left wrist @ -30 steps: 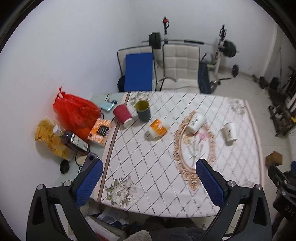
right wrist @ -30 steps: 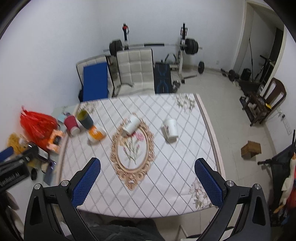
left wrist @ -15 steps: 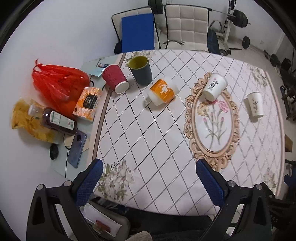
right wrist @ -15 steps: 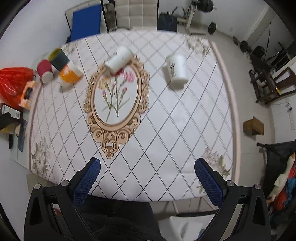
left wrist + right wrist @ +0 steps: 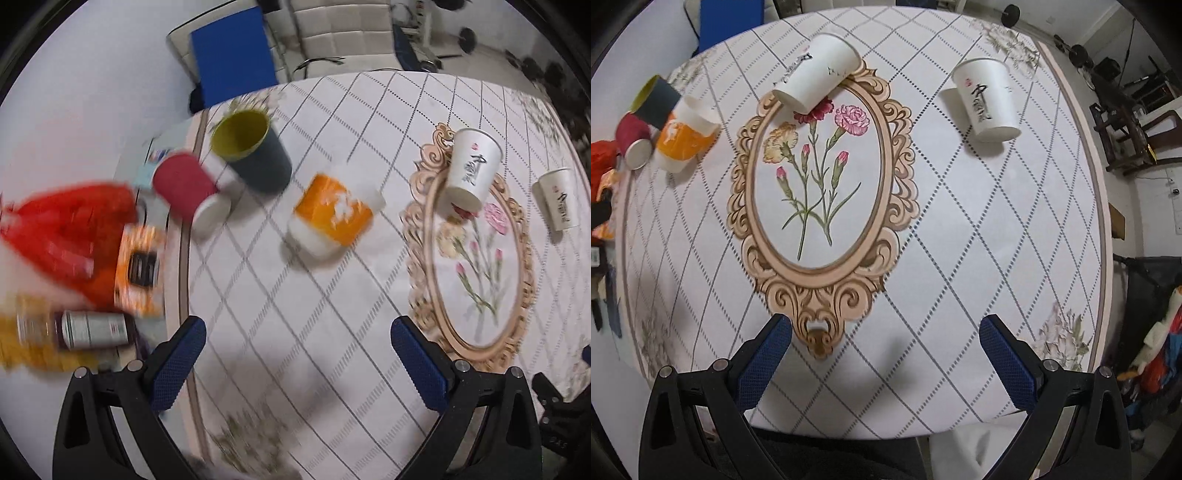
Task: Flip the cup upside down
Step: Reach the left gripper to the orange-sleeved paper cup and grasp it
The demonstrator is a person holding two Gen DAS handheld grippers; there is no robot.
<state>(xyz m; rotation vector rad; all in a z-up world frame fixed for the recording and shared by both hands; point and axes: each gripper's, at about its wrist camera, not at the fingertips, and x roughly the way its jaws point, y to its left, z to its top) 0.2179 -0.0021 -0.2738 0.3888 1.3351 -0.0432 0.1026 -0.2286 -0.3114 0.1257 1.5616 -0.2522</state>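
Observation:
Several cups stand on the patterned tablecloth [image 5: 303,325]. A dark cup with a yellow-green inside [image 5: 251,151] stands mouth up. A red cup [image 5: 186,192], an orange-and-white cup [image 5: 330,218] and two white printed paper cups [image 5: 471,168] [image 5: 557,201] stand base up. In the right wrist view the same white cups [image 5: 816,72] [image 5: 986,99], orange cup [image 5: 685,134], red cup [image 5: 633,142] and dark cup [image 5: 657,99] show. My left gripper [image 5: 295,365] is open and empty, short of the orange cup. My right gripper [image 5: 884,363] is open and empty over the near table edge.
A red plastic bag [image 5: 62,229], an orange box [image 5: 142,266] and a dark bottle [image 5: 85,330] lie on the table's left side. A blue-cushioned chair [image 5: 232,55] and a white chair [image 5: 343,37] stand behind the table. A wooden chair [image 5: 1134,136] stands to the right.
Both grippers have come down and forward over the table, so the cups look larger. The left one has closed in on the cups at the left. No cup has moved.

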